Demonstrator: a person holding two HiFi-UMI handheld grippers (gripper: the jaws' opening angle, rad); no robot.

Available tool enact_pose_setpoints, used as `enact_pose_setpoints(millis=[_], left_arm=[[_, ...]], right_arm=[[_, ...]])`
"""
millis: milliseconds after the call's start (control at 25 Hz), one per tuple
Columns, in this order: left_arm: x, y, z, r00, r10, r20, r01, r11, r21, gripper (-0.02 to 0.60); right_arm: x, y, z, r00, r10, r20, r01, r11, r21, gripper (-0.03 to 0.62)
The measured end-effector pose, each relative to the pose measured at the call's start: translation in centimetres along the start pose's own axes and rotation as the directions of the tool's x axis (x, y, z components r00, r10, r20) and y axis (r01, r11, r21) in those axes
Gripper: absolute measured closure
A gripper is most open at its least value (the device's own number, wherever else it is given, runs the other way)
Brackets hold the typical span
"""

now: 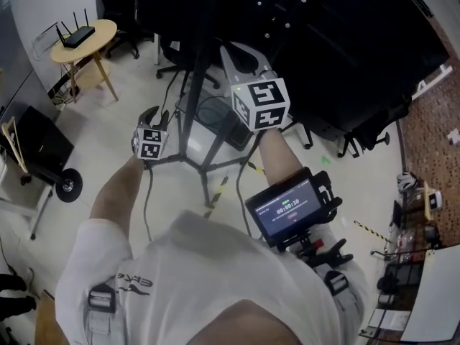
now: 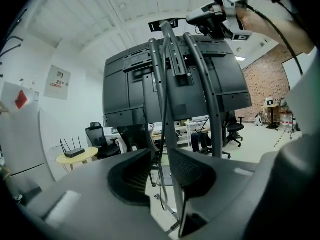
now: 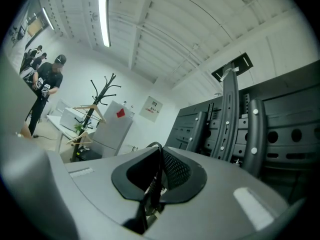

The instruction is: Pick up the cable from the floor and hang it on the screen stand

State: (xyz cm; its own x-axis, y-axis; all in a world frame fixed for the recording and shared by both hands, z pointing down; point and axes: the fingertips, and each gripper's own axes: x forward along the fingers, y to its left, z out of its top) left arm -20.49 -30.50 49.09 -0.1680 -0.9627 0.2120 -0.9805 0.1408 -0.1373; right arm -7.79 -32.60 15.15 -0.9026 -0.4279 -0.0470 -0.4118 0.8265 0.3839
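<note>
Head view: right gripper (image 1: 241, 54) was raised at the screen stand (image 1: 195, 85), with the left gripper (image 1: 154, 118) lower. A thin black cable (image 1: 146, 205) trailed down below it.
Left gripper view: jaws apart, cable (image 2: 162, 134) hung loose between the pads, unpinched.
Right gripper view: jaws pinched a cable loop (image 3: 156, 156).
Likely light, limp and prone to slip, so grip mid-run near the hang point.

forearm screen (image 1: 291, 208): green timer digits, apparently 00:00:10; the smaller lines around them are too small to read. shirt print (image 1: 133, 284) and wall notice (image 2: 60, 82) show lettering, neither legible.
</note>
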Motion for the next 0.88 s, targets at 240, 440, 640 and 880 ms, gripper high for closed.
enact_pose_setpoints(millis=[240, 440, 640, 880], left_arm=[[1.8, -1.5, -0.6, 0.999, -0.039, -0.010, 0.040, 0.999, 0.029, 0.467], [2.4, -1.9, -0.8, 0.999, -0.038, -0.005, 0.039, 0.999, 0.023, 0.506], [2.5, -2.3, -0.5, 0.999, -0.052, 0.003, 0.052, 0.998, 0.018, 0.563], [2.2, -0.5, 0.4, 0.999, -0.040, 0.034, 0.040, 0.999, 0.001, 0.568]], right_arm=[[-1.5, -2.0, 0.3, 0.998, -0.061, 0.022, 0.061, 0.998, 0.010, 0.557], [-2.2, -3.5, 0.4, 0.995, -0.091, 0.027, 0.091, 0.996, 0.011, 0.557], [-2.8, -4.8, 0.1, 0.992, -0.126, 0.024, 0.126, 0.992, 0.012, 0.557], [-4.1, -7.1, -1.5, 0.982, -0.188, 0.002, 0.188, 0.982, 0.022, 0.557]])
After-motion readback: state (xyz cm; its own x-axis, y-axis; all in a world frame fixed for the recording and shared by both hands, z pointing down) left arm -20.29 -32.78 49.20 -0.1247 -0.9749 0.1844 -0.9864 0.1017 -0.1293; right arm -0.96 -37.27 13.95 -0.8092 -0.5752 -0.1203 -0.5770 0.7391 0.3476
